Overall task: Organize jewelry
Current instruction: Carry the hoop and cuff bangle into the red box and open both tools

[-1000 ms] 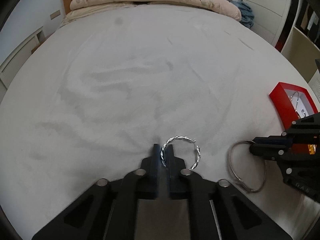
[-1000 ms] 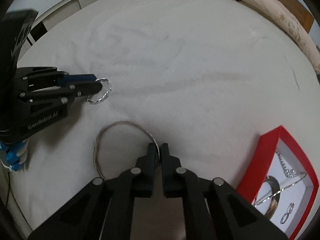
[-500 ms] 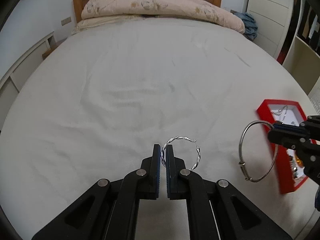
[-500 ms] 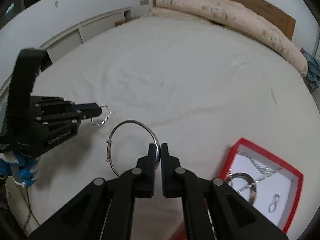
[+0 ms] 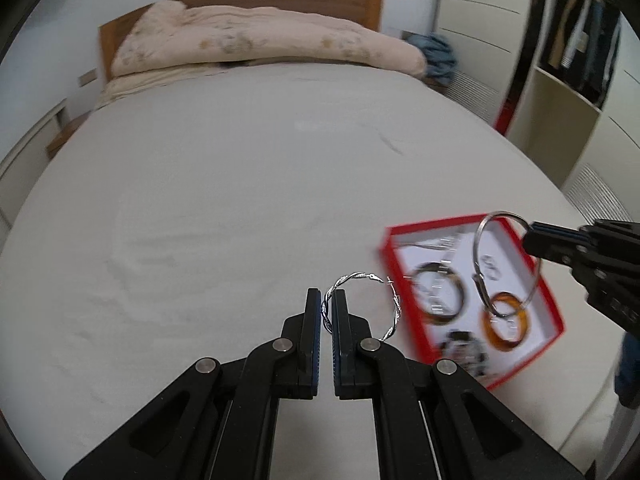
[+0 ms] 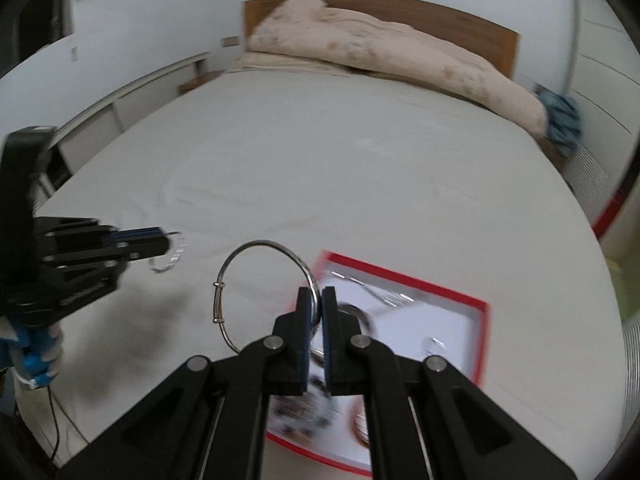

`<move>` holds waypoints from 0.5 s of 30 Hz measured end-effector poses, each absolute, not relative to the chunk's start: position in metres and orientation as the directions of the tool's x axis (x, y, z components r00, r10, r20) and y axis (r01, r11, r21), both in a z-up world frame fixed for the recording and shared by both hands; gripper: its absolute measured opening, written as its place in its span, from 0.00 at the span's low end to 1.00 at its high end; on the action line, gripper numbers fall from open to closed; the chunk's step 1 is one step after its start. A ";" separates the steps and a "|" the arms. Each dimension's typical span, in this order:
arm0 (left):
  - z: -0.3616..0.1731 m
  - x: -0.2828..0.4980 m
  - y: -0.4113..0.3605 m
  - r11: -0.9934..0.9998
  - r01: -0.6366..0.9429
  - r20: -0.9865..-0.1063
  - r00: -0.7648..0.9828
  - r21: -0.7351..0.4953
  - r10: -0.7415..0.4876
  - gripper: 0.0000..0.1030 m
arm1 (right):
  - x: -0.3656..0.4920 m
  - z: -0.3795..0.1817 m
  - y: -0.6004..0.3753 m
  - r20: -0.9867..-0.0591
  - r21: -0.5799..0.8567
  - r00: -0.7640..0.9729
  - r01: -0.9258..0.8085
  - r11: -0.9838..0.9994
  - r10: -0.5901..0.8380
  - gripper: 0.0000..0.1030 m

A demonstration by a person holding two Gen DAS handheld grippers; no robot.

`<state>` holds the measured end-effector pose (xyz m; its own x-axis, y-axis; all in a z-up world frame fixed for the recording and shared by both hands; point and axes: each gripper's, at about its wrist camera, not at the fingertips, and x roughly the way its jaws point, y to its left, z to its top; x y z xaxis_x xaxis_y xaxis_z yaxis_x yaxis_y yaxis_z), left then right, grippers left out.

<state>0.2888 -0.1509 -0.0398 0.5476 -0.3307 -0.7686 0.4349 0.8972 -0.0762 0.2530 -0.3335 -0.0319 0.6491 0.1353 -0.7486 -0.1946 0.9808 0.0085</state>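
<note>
Twisted bangle (image 5: pixel 362 304) — pinched in left jaws — hangs beside red box (image 5: pixel 554 312).

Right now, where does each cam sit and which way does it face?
Left wrist: on the left gripper, angled down over the bed; own fingers pinch a twisted hoop.
Right wrist: on the right gripper, same heading; own fingers pinch a bangle.
Shared: red box, headboard, each other's gripper.

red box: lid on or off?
Off. The red jewelry box lies open on the bed, white interior exposed with an amber ring and other pieces inside. No lid in view.
</note>
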 end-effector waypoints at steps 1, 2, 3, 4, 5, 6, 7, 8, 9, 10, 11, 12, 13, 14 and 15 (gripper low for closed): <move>-0.042 0.287 -0.162 0.890 0.449 -0.772 0.536 -0.081 -0.341 0.04 | 0.252 -0.037 -0.347 -0.754 0.006 0.647 -0.169 0.986 0.116 0.04; -0.043 0.286 -0.169 0.884 0.459 -0.775 0.528 -0.084 -0.348 0.04 | 0.255 -0.040 -0.355 -0.758 0.006 0.644 -0.152 0.988 0.103 0.04; -0.046 0.284 -0.179 0.878 0.471 -0.779 0.516 -0.087 -0.355 0.04 | 0.254 -0.046 -0.370 -0.764 0.012 0.639 -0.124 0.992 0.089 0.04; -0.049 0.286 -0.190 0.872 0.481 -0.784 0.506 -0.089 -0.359 0.04 | 0.257 -0.050 -0.381 -0.769 0.018 0.634 -0.106 0.994 0.082 0.04; -0.053 0.287 -0.200 0.866 0.492 -0.789 0.496 -0.089 -0.362 0.04 | 0.259 -0.054 -0.390 -0.773 0.024 0.629 -0.092 0.996 0.077 0.04; -0.057 0.290 -0.209 0.861 0.501 -0.795 0.486 -0.087 -0.364 0.04 | 0.263 -0.060 -0.399 -0.779 0.031 0.622 -0.076 0.997 0.072 0.04; -0.061 0.291 -0.219 0.856 0.509 -0.799 0.478 -0.086 -0.364 0.04 | 0.267 -0.065 -0.404 -0.785 0.031 0.616 -0.066 0.997 0.065 0.04; -0.067 0.294 -0.230 0.851 0.519 -0.805 0.468 -0.084 -0.365 0.04 | 0.269 -0.071 -0.409 -0.789 0.030 0.611 -0.060 0.998 0.060 0.04; -0.071 0.294 -0.238 0.847 0.526 -0.809 0.461 -0.082 -0.365 0.04 | 0.273 -0.078 -0.414 -0.796 0.029 0.603 -0.054 0.998 0.056 0.04; -0.075 0.293 -0.245 0.843 0.532 -0.813 0.455 -0.079 -0.363 0.05 | 0.275 -0.081 -0.416 -0.800 0.029 0.597 -0.052 0.998 0.054 0.04; -0.082 0.295 -0.254 0.839 0.539 -0.820 0.445 -0.076 -0.360 0.04 | 0.279 -0.086 -0.419 -0.807 0.029 0.589 -0.050 0.998 0.053 0.04; -0.085 0.297 -0.258 0.837 0.543 -0.825 0.438 -0.075 -0.358 0.04 | 0.284 -0.092 -0.421 -0.813 0.029 0.579 -0.050 0.998 0.052 0.04; -0.091 0.296 -0.264 0.835 0.546 -0.831 0.428 -0.075 -0.355 0.05 | 0.288 -0.098 -0.423 -0.820 0.027 0.570 -0.050 0.998 0.051 0.05; -0.099 0.298 -0.269 0.833 0.548 -0.840 0.416 -0.074 -0.348 0.05 | 0.291 -0.104 -0.424 -0.827 0.027 0.561 -0.050 0.998 0.051 0.05; -0.103 0.298 -0.269 0.833 0.548 -0.845 0.409 -0.075 -0.345 0.05 | 0.293 -0.109 -0.425 -0.832 0.029 0.552 -0.051 0.998 0.052 0.05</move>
<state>0.2982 -0.2694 -0.1030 0.4089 -0.3446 -0.8450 0.5477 0.8333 -0.0749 0.2926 -0.4249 -0.1086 0.5516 0.0523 -0.8325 -0.0509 0.9983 0.0290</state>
